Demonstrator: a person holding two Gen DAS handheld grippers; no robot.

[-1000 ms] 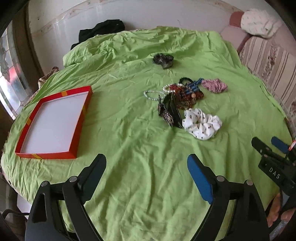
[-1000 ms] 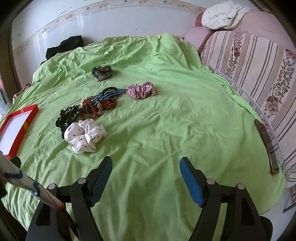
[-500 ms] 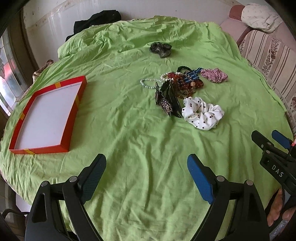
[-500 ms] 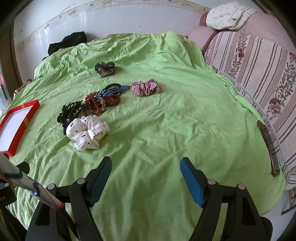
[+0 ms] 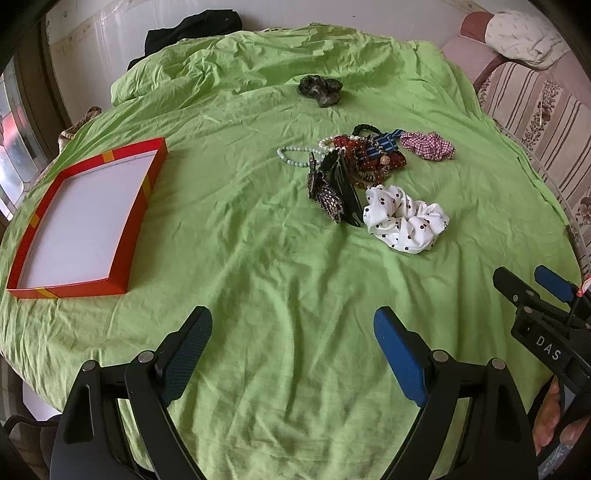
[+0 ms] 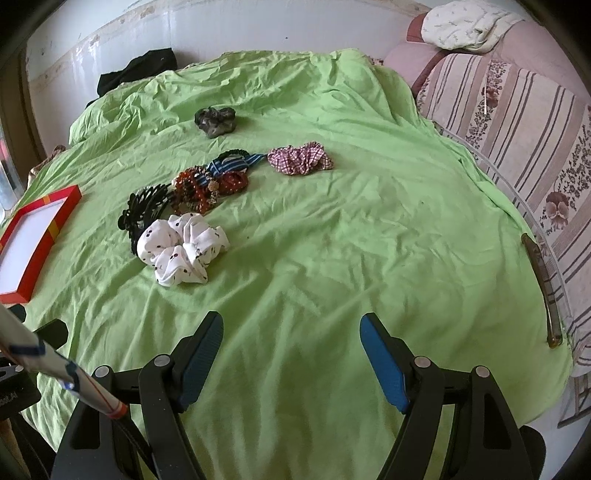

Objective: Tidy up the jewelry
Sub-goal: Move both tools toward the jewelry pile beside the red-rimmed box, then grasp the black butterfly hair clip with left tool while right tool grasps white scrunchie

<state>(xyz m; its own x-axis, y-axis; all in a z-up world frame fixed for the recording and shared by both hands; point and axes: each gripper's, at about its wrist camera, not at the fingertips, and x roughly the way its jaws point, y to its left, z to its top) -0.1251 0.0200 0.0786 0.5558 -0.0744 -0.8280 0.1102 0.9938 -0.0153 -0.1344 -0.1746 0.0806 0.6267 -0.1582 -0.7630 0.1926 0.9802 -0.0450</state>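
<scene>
A heap of hair accessories and beads lies mid-cloth: a white dotted scrunchie, black hair claws, red and brown beads, a pale bead string, a checked scrunchie and a dark scrunchie farther back. A shallow red tray, white inside, sits at the left. My left gripper and right gripper both hang open over bare green cloth, well short of the heap, nothing between their fingers.
The green cloth covers a round table. A striped sofa stands close on the right, with a brown comb at the table's right rim. Dark fabric lies at the far edge by the wall.
Both views have tipped slightly downward, so the heap and tray sit a little higher in frame. Both grippers stay open and nothing on the cloth has moved.
</scene>
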